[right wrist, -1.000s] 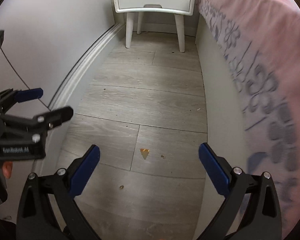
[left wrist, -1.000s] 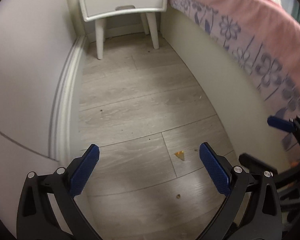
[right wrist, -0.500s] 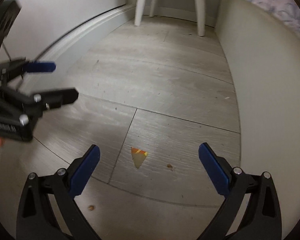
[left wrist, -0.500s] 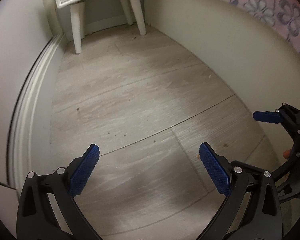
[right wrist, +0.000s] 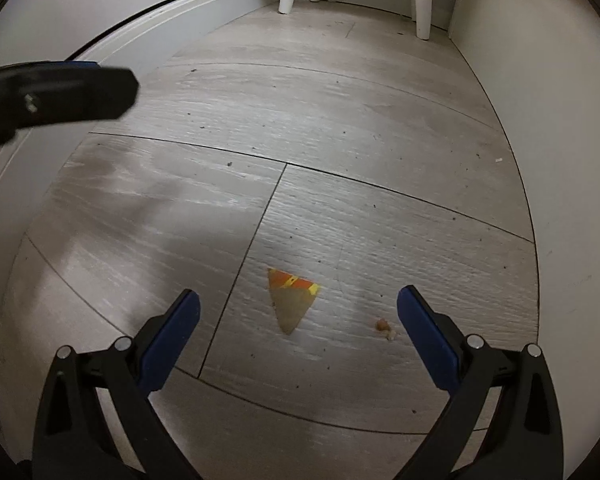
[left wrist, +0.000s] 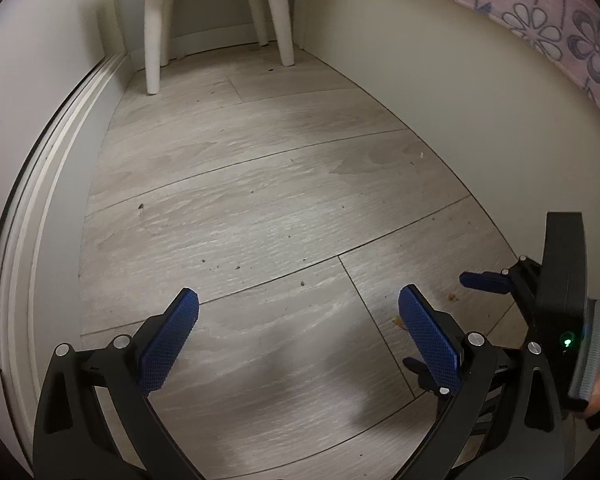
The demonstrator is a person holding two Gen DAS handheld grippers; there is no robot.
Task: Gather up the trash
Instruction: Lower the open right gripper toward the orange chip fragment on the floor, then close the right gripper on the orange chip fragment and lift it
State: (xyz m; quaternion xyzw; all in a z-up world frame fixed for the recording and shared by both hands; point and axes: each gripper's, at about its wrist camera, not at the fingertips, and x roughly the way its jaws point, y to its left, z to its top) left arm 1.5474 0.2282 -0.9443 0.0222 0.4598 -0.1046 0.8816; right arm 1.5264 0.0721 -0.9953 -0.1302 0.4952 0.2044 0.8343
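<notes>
A small triangular wrapper scrap [right wrist: 291,300], tan with an orange and yellow edge, lies flat on the grey wood floor. My right gripper [right wrist: 298,326] is open and low over the floor, with the scrap between its blue fingers, a little ahead of the tips. A small crumb [right wrist: 383,326] lies just inside the right finger. My left gripper [left wrist: 298,330] is open and empty over bare floor. The scrap is hidden in the left wrist view. The right gripper [left wrist: 488,282] shows at that view's right edge.
A white bedside table on legs [left wrist: 154,46] stands at the far end. A white skirting board [left wrist: 40,184] runs along the left wall. The pale bed base [left wrist: 480,92] with a flowered sheet [left wrist: 572,36] closes the right side. Tiny crumbs [left wrist: 454,297] dot the floor.
Both grippers have dropped closer to the floor and tilted down. The scrap now sits larger and between the right gripper's fingers. The left gripper has lost sight of the scrap.
</notes>
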